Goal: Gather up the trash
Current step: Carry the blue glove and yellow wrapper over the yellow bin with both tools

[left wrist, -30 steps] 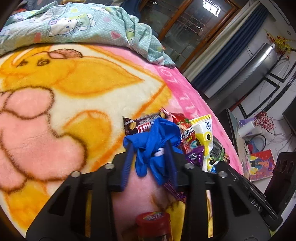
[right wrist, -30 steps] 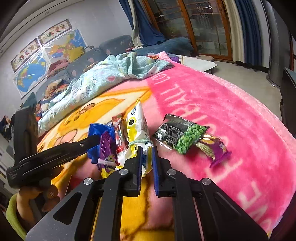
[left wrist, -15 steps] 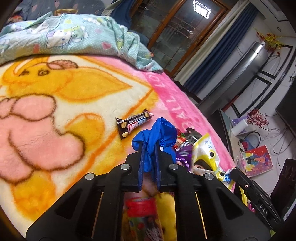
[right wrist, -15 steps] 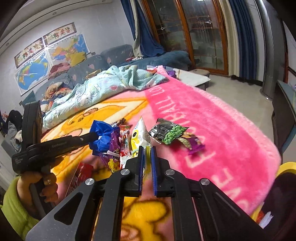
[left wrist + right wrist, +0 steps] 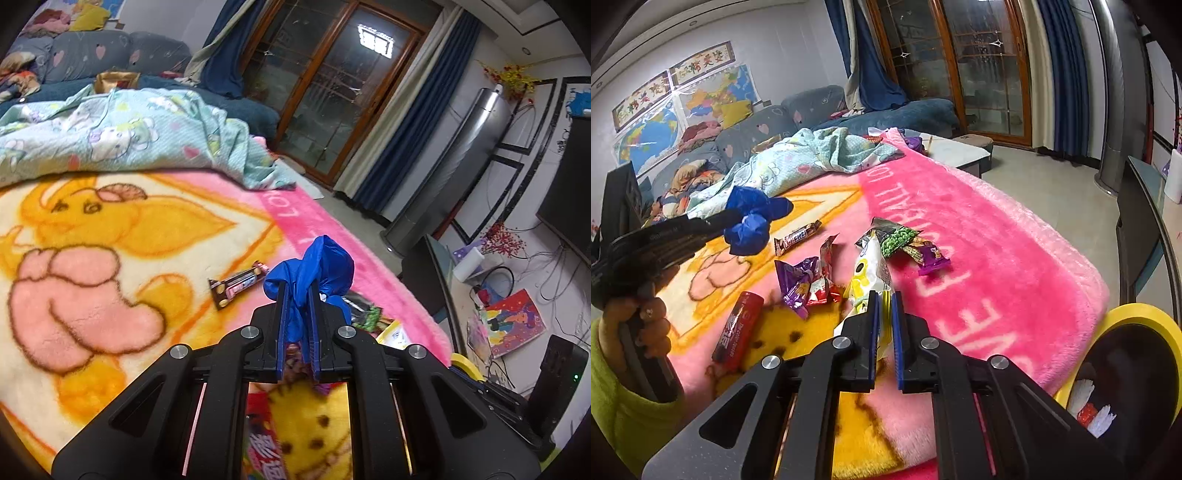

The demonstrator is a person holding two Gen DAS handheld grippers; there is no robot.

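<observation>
Above the blanket (image 5: 979, 229), the left claw (image 5: 297, 295) tilts down, clamping blue plastic (image 5: 314, 269).

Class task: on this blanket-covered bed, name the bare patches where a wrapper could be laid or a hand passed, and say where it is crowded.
Free: the pink band of the blanket between the green pea packet and the bed's edge, and the cartoon elephant print between the chocolate bar and the crumpled quilt. Crowded: the middle, around the purple wrapper and red tube.

left gripper (image 5: 297, 295): black frame, blue pads, silver screws behind fingers | right gripper (image 5: 883, 299): same build | left sleeve (image 5: 617, 402): lime green
</observation>
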